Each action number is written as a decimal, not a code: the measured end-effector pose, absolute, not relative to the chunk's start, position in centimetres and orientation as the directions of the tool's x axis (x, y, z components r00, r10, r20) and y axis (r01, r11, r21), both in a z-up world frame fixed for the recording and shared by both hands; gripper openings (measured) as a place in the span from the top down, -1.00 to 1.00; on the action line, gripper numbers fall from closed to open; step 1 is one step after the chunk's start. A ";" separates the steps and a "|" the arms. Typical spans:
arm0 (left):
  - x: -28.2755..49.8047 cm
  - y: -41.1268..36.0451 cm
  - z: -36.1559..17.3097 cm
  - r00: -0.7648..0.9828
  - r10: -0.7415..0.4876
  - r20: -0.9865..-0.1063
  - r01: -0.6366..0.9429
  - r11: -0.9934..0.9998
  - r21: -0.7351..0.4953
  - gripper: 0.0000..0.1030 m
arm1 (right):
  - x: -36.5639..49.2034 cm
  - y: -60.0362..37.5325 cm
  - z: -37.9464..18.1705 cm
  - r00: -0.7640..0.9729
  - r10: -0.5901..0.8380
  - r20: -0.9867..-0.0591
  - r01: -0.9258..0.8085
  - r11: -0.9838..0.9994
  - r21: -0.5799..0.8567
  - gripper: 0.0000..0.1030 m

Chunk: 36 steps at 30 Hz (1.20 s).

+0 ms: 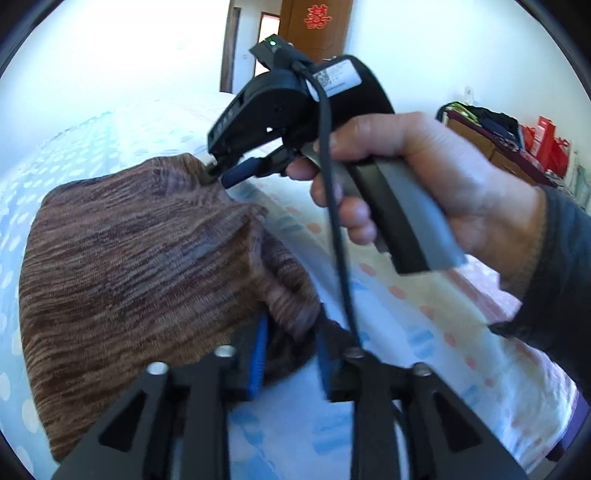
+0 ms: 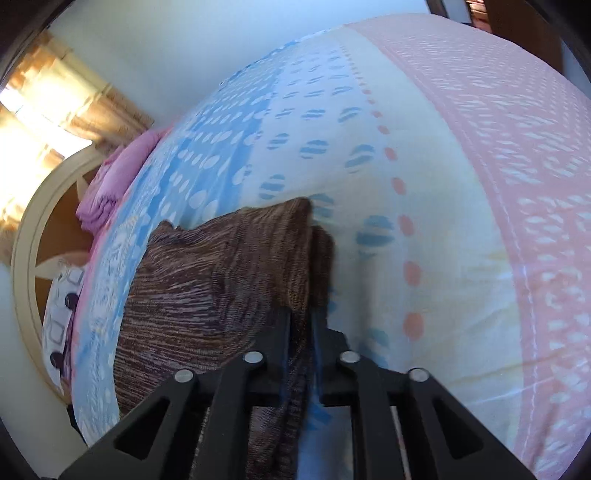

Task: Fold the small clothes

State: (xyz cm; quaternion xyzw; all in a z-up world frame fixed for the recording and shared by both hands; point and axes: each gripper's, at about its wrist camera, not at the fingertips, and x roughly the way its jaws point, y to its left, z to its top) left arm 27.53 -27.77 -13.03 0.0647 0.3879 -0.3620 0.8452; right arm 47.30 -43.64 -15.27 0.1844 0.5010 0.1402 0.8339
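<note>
Left wrist view: my left gripper (image 1: 290, 354) stands parted, the brown knit garment (image 1: 140, 273) edge between its pads, not pinched.
Right gripper (image 2: 301, 332): a fold edge between its narrow jaws; whether it presses, I cannot tell.
Garment place: on the bedspread (image 2: 424, 221), already doubled over.
Left to do: maybe one more fold, I judge.

A ribbed knit cloth, matt and coarse, brown streaked with lilac, is seen in the garment (image 1: 140, 258). The bed sheet (image 2: 424, 177) is of smooth, matt printed cotton-like cloth. The left gripper (image 1: 291, 354) is made of matt black plastic with ridged blue pads and bright metal pins. At upper centre, a glossy wooden door (image 1: 314, 26) is shown.
</note>
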 end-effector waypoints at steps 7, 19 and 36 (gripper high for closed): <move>25.9 -21.7 -9.8 0.610 -0.521 -0.596 0.601 0.795 -0.080 -0.49 | 41.8 -43.9 -10.1 0.593 0.450 -0.667 -0.146 0.875 0.461 0.20; 30.7 -16.6 -16.1 0.604 -0.268 -0.750 0.407 0.913 0.002 -0.68 | 35.9 -37.7 -15.3 0.432 0.432 -0.792 -0.233 0.901 0.365 0.31; 30.3 -13.7 -13.0 0.692 -0.259 -0.674 0.302 0.952 -0.055 -0.94 | 29.2 -34.6 -12.7 0.567 0.398 -0.721 -0.359 0.907 0.219 0.40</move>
